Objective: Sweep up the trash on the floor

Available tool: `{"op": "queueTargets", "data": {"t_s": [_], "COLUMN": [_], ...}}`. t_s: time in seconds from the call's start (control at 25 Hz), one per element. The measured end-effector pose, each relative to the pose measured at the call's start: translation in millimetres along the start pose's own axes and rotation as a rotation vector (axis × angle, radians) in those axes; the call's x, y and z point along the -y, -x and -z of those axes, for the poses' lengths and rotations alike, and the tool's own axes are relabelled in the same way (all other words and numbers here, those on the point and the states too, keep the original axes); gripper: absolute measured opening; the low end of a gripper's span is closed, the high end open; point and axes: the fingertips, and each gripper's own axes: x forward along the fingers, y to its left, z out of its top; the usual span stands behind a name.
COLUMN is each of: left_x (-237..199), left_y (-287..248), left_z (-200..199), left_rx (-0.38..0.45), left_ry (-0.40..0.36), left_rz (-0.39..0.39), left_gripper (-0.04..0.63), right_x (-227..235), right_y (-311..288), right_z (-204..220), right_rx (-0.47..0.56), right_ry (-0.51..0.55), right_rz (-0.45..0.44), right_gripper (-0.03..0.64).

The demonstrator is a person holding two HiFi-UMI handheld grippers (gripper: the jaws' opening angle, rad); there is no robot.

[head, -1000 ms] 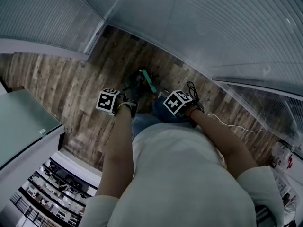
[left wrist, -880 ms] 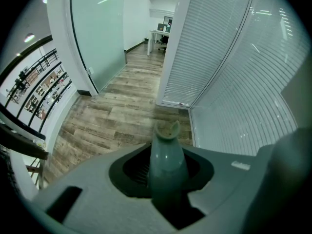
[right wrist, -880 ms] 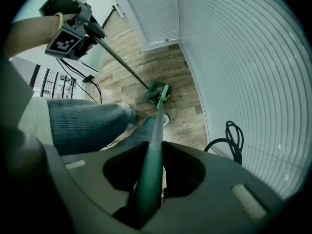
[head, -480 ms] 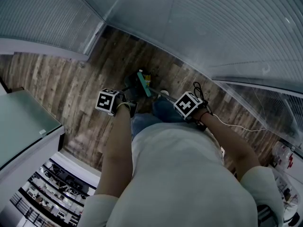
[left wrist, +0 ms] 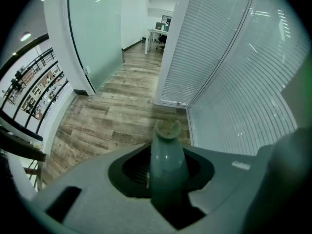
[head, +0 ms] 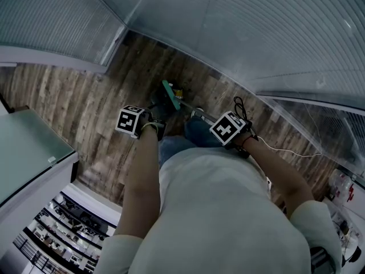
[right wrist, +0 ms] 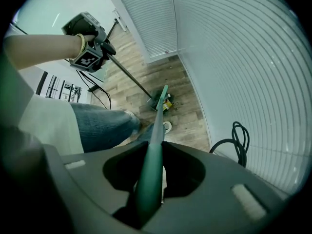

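In the head view the left tongs (head: 153, 125) sit left of centre. The left gripper view shows them clenched on the grey dustpan handle (left wrist: 165, 152), whose forked top pokes up past the jaws. From there the pole slants up and to the right, down to the dark dustpan (head: 158, 104) on the wooden floor (head: 85, 96), just above the tongs in the frame.

Just right of the pan stands the green broom head (head: 169, 95), a narrow strip tilted from upper left to lower right. The trash (head: 178, 92) lies just right of it, close under the slatted wall (head: 256, 39). It is a small crumpled bit, yellow with something darker in it, too small to identify. In both the head view and the right gripper view the broom head seems to lie between pan and trash, so the trash is on the wrong side of the bristles. My judgement is that the broom must go round to the wall side and then draw back toward the pan.

Further right, the right tongs (right wrist: 150, 179) are clamped on the green broom handle (right wrist: 156, 130). Its long axis runs straight away from them, toward the upper left in the head view, and ends at the trash. These tongs steer the sweep, while the left ones only steady the pan.
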Motion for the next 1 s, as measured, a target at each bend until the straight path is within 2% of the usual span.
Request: {"op": "queueTargets", "data": {"t_s": [0.32, 0.56, 0.76, 1.0], "left_x": [-1.7, 0.8, 3.0, 5.0], "left_y": [0.5, -1.0, -2.6, -4.0], "left_z": [-0.2, -0.8, 0.0, -2.0], "left_rx": [-0.008, -0.015, -0.02, -0.023], "left_ry": [0.001, -0.001, 0.002, 0.011], "left_rz": [0.009, 0.019, 0.029, 0.043], "left_gripper": [0.118, 0.121, 0.126, 0.135], "right_x": [4.4, 6.7, 13.8, 26.9], "right_y": [-17.6, -27.8, -28.9, -29.8], "right_z": [-19.4, -23.9, -17.9, -13.2], "right_rx": [-0.03, -0.061, -0.038, -0.028], "right_ry": [0.034, 0.056, 0.007, -0.113], "right_rz": [0.074, 0.093, 0.085, 0.085], "right_gripper": [0.098, 0.098, 0.098, 0.098]}}
